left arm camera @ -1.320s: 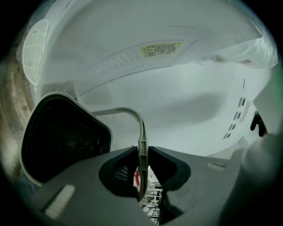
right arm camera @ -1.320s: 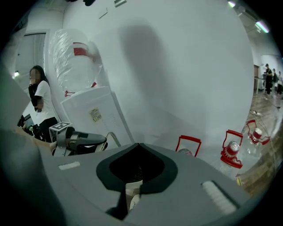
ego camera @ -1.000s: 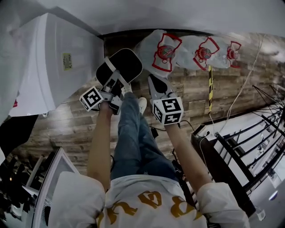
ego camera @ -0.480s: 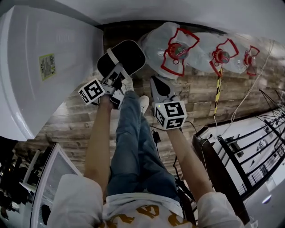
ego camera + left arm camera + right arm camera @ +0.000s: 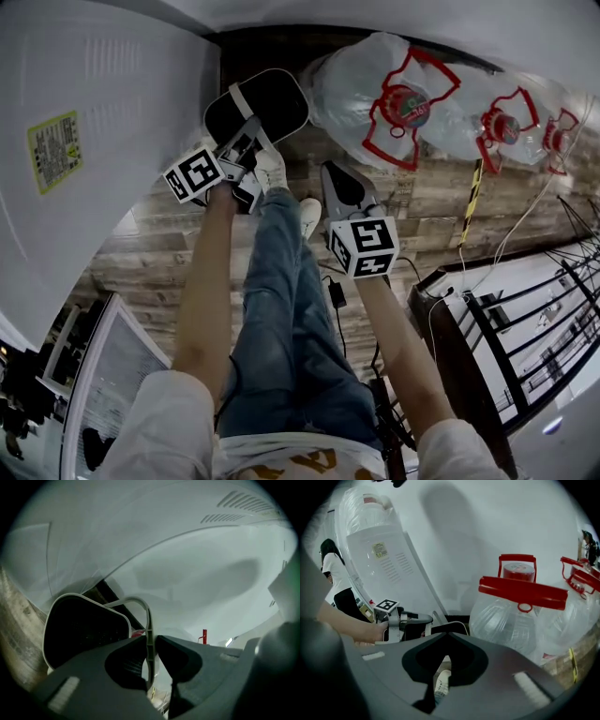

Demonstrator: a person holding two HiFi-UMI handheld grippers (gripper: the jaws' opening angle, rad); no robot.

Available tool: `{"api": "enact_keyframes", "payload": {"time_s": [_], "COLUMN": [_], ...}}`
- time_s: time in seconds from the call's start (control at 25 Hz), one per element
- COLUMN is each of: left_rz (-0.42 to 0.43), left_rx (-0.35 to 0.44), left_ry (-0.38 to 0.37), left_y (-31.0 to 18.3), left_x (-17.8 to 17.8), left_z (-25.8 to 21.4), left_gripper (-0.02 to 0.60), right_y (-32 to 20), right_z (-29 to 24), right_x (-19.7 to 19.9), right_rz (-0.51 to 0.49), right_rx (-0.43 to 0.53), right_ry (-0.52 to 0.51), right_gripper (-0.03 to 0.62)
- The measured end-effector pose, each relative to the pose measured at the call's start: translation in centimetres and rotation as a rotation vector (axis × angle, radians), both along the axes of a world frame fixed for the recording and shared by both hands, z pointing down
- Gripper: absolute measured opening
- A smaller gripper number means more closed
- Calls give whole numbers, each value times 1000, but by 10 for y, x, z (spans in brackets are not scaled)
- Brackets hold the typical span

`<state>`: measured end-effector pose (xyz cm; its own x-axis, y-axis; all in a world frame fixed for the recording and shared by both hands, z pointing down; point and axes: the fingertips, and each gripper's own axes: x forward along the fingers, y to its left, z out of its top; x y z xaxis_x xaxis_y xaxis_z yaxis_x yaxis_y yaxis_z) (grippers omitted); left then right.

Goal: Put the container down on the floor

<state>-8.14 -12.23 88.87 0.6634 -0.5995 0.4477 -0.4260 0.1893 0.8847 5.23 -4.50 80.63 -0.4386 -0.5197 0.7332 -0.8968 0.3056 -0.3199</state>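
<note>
I have two tongs and one container. My left tongs (image 5: 247,142) are clenched on the thin white handle (image 5: 149,620) of the container (image 5: 266,97), and the handle stands upright between the two pads. The container is a single black tub with a white rim. It hangs at the foot of the wall, over the dark strip where the plank floor (image 5: 169,253) ends. The white cabinet (image 5: 103,141) is on its left and the nearest jug on its right. I cannot tell whether its underside touches the floor.

My right tongs (image 5: 331,172) are clenched with nothing in them, their tips meeting above my white shoe (image 5: 441,677).

I count three clear water jugs along the wall: the first (image 5: 370,98), the second (image 5: 473,127) and the third (image 5: 562,131). Each has a red carry handle and a red cap. The round print on the caps is too small to read.

The cabinet carries one yellow-green label (image 5: 53,150), and its writing is unreadable too. One strip of yellow-and-black tape (image 5: 472,202) lies on the floor.
</note>
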Motion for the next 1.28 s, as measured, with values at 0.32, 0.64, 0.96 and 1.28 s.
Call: {"api": "enact_keyframes", "payload": {"time_s": [0.32, 0.64, 0.96, 1.28], "left_rz": [-36, -72, -61, -37], "left_rx": [-4, 24, 39, 35], "left_ry": [-40, -37, -40, -131], "left_y": [-2, -10, -11, -9], "left_x": [-4, -2, 0, -8], "left_z": [30, 40, 43, 45], "left_gripper": [81, 81, 81, 84], "right_y": [-14, -8, 2, 3], "right_z": [18, 30, 34, 32], "right_x": [15, 12, 9, 9], "right_rz": [44, 34, 23, 15], "right_rx": [-7, -26, -42, -38], "right_ry": [17, 13, 11, 21], "right_gripper": [26, 26, 26, 26]}}
